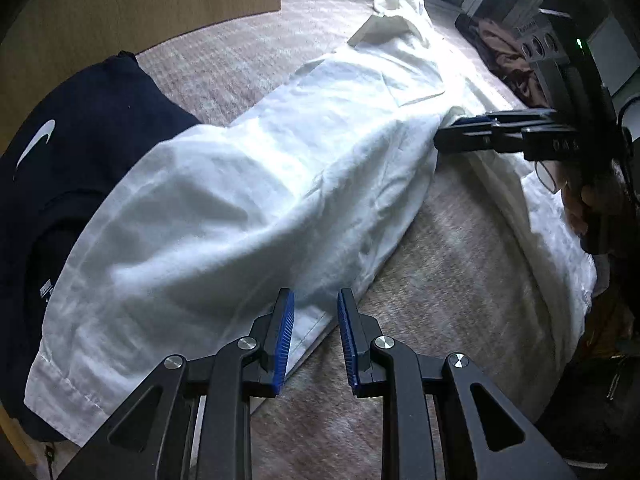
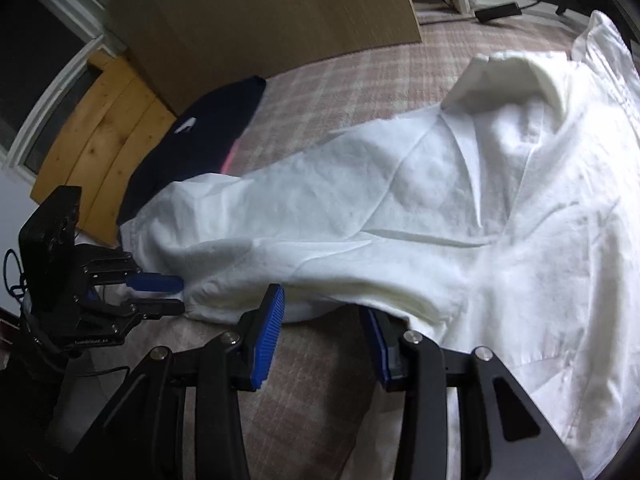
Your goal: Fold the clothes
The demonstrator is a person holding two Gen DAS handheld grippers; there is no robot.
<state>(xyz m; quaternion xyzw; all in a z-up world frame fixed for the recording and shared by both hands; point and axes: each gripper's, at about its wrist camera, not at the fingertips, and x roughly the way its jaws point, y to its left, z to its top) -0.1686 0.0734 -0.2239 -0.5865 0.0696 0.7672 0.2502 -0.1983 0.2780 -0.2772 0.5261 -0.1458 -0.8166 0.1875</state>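
- Right now the left gripper (image 1: pixel 316 336) stands narrowly parted, blue pads bare, with nothing pinched; the hemmed edge of the white shirt (image 1: pixel 248 184) lies just beyond and slightly left of the gap.
- Over at the other side, the right gripper (image 2: pixel 324 336) is parted somewhat wider. A thick fold of shirt overhangs its tips and hides the tip of the right-hand finger, but neither view shows the pads pressing on cloth.
- The shirt lies stretched long across the checked bedcover (image 1: pixel 460 280), collar (image 2: pixel 516 80) at the far end, one side already turned over the body. Its near end overlaps a folded dark garment (image 1: pixel 92 128) with a white logo.
- A wooden board (image 2: pixel 260 16) stands behind the bed; a brownish cloth heap (image 1: pixel 508 60) sits at the far edge.
- Risks, as I judge them:
  - The left jaws could close on bedcover along with the hem, since the edge lies flat against it; the cover would then lift with the shirt.
  - Grabbing only the top layer would let the lower layer sag and spoil the fold.
  - The shirt end rests on the dark garment, so a careless pull could drag that finished piece out of shape.
  - If the two grippers lift unevenly, the long fold may twist or slide open.
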